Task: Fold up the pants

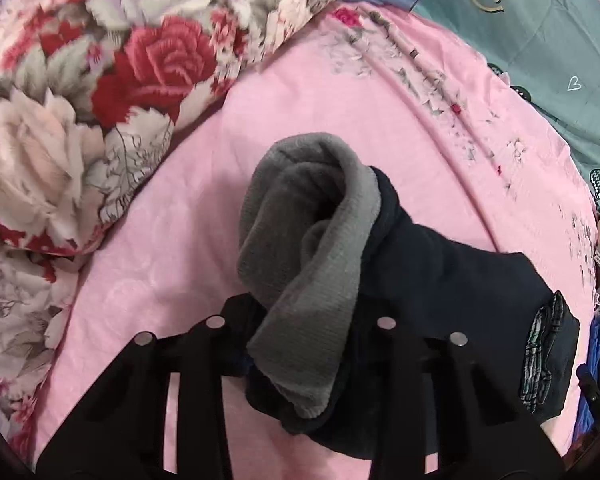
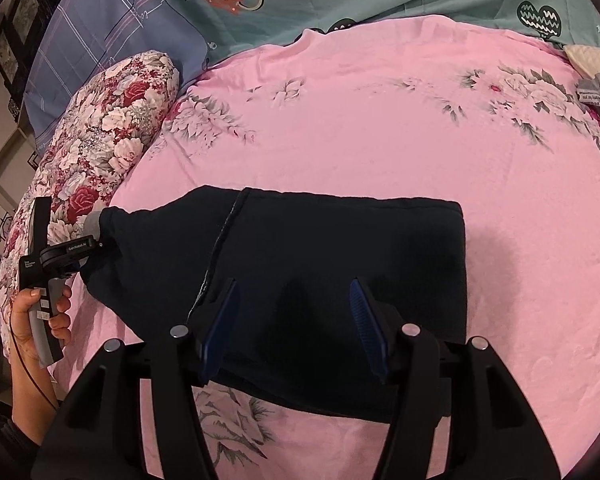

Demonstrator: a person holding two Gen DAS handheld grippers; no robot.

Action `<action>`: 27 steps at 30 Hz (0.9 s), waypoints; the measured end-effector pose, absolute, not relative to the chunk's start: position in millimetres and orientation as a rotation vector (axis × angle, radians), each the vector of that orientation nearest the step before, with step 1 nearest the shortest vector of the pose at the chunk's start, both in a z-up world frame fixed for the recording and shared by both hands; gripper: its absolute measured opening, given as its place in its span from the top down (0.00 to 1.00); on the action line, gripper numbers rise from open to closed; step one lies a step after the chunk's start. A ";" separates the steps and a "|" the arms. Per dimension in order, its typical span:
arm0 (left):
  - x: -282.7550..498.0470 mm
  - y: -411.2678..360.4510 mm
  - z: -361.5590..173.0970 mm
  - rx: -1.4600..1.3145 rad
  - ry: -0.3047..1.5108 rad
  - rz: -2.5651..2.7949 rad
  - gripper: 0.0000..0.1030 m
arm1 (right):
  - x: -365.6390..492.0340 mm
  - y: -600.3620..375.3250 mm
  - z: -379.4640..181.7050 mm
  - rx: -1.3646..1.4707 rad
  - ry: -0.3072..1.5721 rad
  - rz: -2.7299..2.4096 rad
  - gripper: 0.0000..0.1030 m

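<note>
Nearest the right wrist camera, the right tongs (image 2: 294, 332) stand released, with the blue pads (image 2: 220, 332) apart and tilted down over the near part of the pants (image 2: 320, 264). Nothing is pinched between these pads.

Location of the work: the pants lie on the pink bedspread (image 2: 380, 128) as a dark, roughly rectangular stack, already doubled over. One narrow end tapers toward the flowered pillow (image 2: 100, 148). Its grey cuff (image 1: 300, 248) is gathered in the left tongs (image 1: 302, 340), which the person's hand (image 2: 40, 320) carries at the edge of the bed.

State of the left tongs: clenched on the grey cuff and the dark cloth beneath it. The cloth fills the gap and hides the pads, so the exact contact line cannot be read.

Procedure for the step in hand, judged as folding the leg end over the stack:

1. Keep the left grip firm. The cuff is thick and rolled, so a loose hold would probably let a layer slip.
2. Lift only enough to clear the bedspread.
3. Carry the end across toward the far short edge of the stack.
4. Use the right tongs to hold the stack down near the intended crease, so the lower layers stay put.
5. Lay the end flat, with edges matched.
</note>
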State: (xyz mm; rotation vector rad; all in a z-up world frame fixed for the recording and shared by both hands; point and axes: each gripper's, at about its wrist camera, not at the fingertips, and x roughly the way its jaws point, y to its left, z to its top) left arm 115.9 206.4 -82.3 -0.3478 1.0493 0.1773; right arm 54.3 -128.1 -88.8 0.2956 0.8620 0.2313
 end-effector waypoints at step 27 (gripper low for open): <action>99.4 96.3 -40.4 -0.347 1.021 -0.042 0.07 | 33.2 -147.7 -81.4 0.407 0.826 0.347 0.44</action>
